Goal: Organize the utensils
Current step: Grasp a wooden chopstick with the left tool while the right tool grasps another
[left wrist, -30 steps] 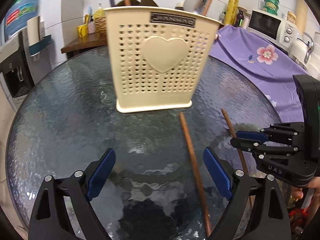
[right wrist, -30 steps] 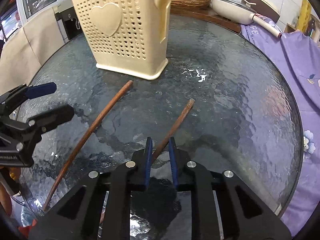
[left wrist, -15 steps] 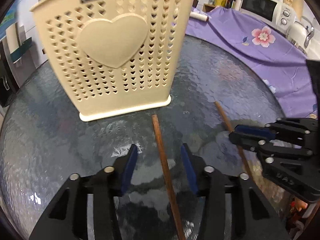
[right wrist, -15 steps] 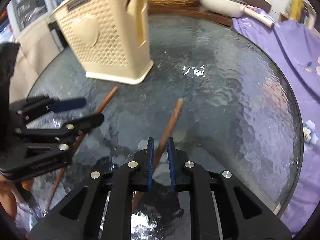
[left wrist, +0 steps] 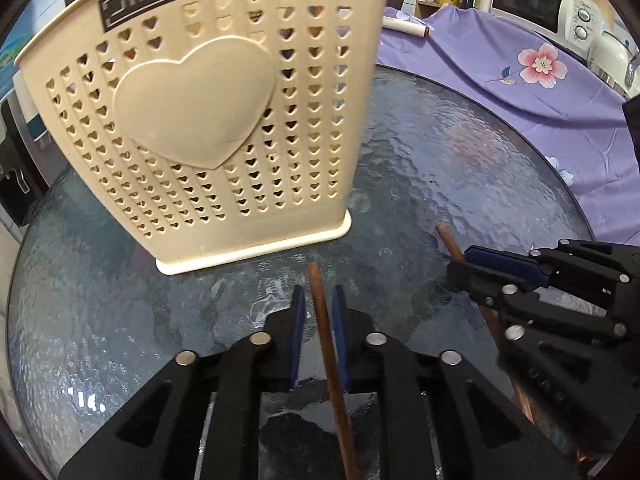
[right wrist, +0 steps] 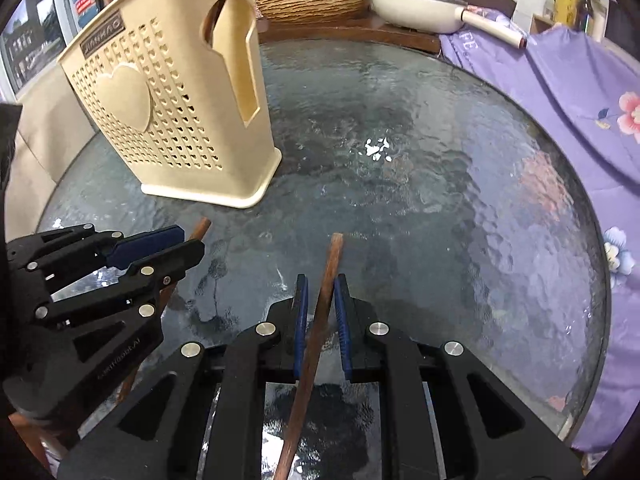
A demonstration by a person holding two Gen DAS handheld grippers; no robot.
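Note:
Two brown wooden chopsticks lie on a round dark glass table (left wrist: 460, 160), tips toward a cream perforated utensil holder (left wrist: 192, 120) with a raised heart. My left gripper (left wrist: 318, 292) is closing its blue pads tight against one chopstick (left wrist: 325, 320), just in front of the holder's base. Beside it, my right gripper (left wrist: 460, 262) is shut on the second chopstick (left wrist: 448, 238). In the right wrist view that chopstick (right wrist: 334, 252) runs between the narrow jaws of my right gripper (right wrist: 320, 280), with my left gripper (right wrist: 191, 240) at the left over its chopstick (right wrist: 202, 226). The holder (right wrist: 168, 120) stands upright.
A purple floral cloth (left wrist: 520, 92) covers the surface right of the table, with a white microwave (left wrist: 532, 4) behind it. A wicker basket (right wrist: 312, 0) and a white pan (right wrist: 420, 10) sit on a wooden shelf beyond the table's far edge (right wrist: 360, 38).
My left gripper moved toward the holder, straddled the left chopstick and went from wide open to closed on it. My right gripper stayed shut on its chopstick and shifted slightly.

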